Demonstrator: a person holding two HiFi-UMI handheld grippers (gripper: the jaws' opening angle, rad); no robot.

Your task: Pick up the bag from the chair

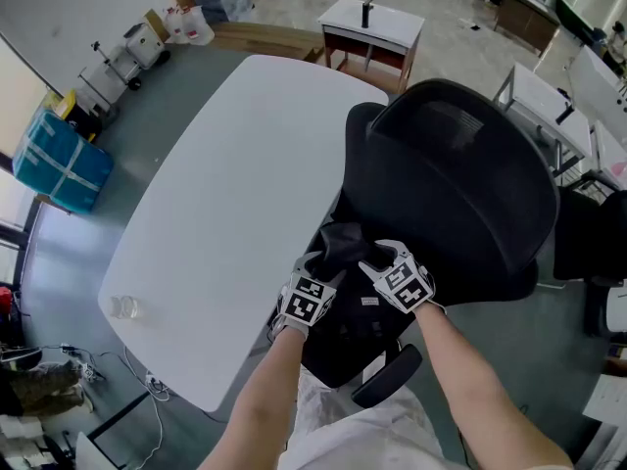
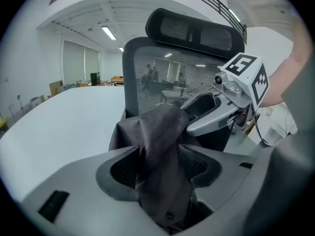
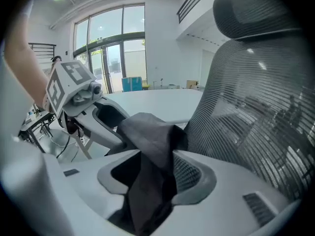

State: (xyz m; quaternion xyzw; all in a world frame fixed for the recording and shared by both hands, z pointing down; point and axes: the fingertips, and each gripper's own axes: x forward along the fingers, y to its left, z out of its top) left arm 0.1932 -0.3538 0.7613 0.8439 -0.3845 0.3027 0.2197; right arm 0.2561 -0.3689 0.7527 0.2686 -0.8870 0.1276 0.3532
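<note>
A black fabric bag (image 1: 340, 241) lies bunched on the seat of a black mesh office chair (image 1: 460, 179). Both grippers are down on its raised top fold, close side by side. My left gripper (image 1: 315, 264) straddles the fold from the left. In the left gripper view the bag (image 2: 165, 127) rises between the wide jaws of my left gripper (image 2: 161, 152), which stands open. My right gripper (image 1: 378, 255) does the same from the right: in the right gripper view the bag (image 3: 147, 132) hangs in the gap of my right gripper (image 3: 155, 160), also open. Each gripper shows in the other's view.
A large white table (image 1: 225, 194) runs along the chair's left side. The tall mesh backrest (image 2: 172, 73) stands just behind the bag, and a chair armrest (image 1: 387, 375) sticks out near my body. Small desks (image 1: 372, 23) and boxes stand further back.
</note>
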